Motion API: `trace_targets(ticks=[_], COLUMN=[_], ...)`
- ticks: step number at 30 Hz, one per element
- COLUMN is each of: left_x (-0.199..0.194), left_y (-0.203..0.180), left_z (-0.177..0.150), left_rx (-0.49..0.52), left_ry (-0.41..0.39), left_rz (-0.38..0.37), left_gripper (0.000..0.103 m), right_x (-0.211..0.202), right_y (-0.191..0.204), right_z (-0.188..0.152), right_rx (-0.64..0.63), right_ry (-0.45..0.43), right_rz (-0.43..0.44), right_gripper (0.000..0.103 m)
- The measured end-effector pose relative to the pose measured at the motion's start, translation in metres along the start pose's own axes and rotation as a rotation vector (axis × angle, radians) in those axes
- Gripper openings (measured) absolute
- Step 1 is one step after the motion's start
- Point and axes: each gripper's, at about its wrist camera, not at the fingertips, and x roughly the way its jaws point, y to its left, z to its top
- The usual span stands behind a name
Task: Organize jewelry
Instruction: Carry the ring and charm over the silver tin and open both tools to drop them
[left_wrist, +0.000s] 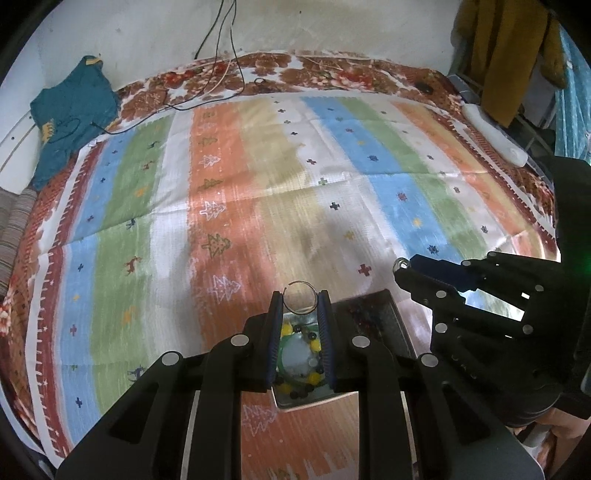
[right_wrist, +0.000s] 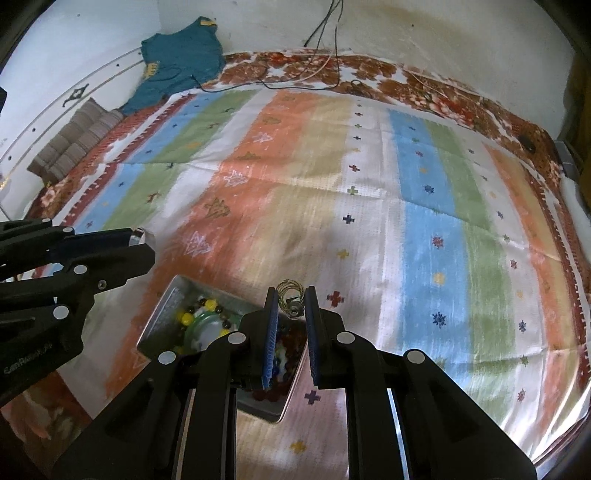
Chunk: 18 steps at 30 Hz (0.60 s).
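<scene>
Silver metal tin (left_wrist: 373, 306) at bottom centre already holds beads; left gripper (left_wrist: 300, 301) pinches a thin wire bangle (left_wrist: 299, 297), right gripper (right_wrist: 291, 302) clamps a coiled gold ring (right_wrist: 290, 291), both unplaced.

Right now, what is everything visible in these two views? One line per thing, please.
thin ring: one, silvery, between the left jaws.
coiled wire piece: one, brassy with a small metal fitting, between the right jaws.
metal tray: one, grey, two compartments, on the bedspread.
beaded bracelet: one, yellow and dark beads, with a green bangle, in one compartment.
mixed beads: red and multicoloured, other compartment.
bedspread: one, striped.
teal cloth: one, far corner.
cables: dark, on the wall.
left gripper; right gripper: black.
</scene>
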Motion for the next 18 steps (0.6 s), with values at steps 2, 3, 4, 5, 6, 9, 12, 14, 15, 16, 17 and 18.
trace_targets(ticks=[2, 3, 4, 5, 6, 9, 12, 14, 15, 16, 17, 18], left_x=[-0.002, -0.004, -0.006, -0.008, -0.009, -0.012, -0.014, -0.016, -0.016, -0.016, -0.017, -0.018], left_y=[-0.001, -0.002, -0.003, -0.003, -0.004, -0.005, -0.006, -0.007, -0.007, -0.007, -0.006, -0.005], left_z=[-0.003, -0.005, -0.007, -0.008, -0.010, -0.014, -0.017, -0.018, -0.018, -0.018, -0.017, -0.017], left_rx=[0.005, 0.007, 0.009, 0.010, 0.013, 0.016, 0.018, 0.017, 0.013, 0.010, 0.003, -0.010], left_ry=[-0.005, -0.007, -0.011, -0.015, -0.018, -0.023, -0.026, -0.028, -0.028, -0.027, -0.029, -0.033], left_rz=[-0.001, -0.002, -0.004, -0.005, -0.005, -0.005, -0.012, -0.015, -0.018, -0.020, -0.022, -0.021], left_gripper=[0.018, 0.018, 0.018, 0.018, 0.018, 0.018, 0.018, 0.018, 0.019, 0.019, 0.019, 0.019], right_x=[-0.003, -0.004, -0.005, -0.006, -0.007, -0.010, -0.013, -0.012, -0.012, -0.012, -0.012, -0.012], right_y=[0.001, 0.002, 0.003, 0.004, 0.005, 0.007, 0.010, 0.012, 0.013, 0.013, 0.014, 0.015], right_z=[-0.004, -0.006, -0.008, -0.009, -0.011, -0.014, -0.017, -0.019, -0.019, -0.019, -0.019, -0.019], right_rx=[-0.001, -0.002, -0.004, -0.007, -0.009, -0.013, -0.020, -0.021, -0.017, -0.017, -0.020, -0.027], right_ry=[-0.002, -0.003, -0.003, -0.002, -0.002, -0.006, -0.009, -0.005, -0.003, -0.002, 0.001, 0.001], right_rz=[0.004, 0.007, 0.011, 0.013, 0.014, 0.027, 0.044, 0.056, 0.063, 0.069, 0.073, 0.068], right_gripper=[0.015, 0.015, 0.016, 0.015, 0.015, 0.016, 0.016, 0.016, 0.016, 0.016, 0.017, 0.023])
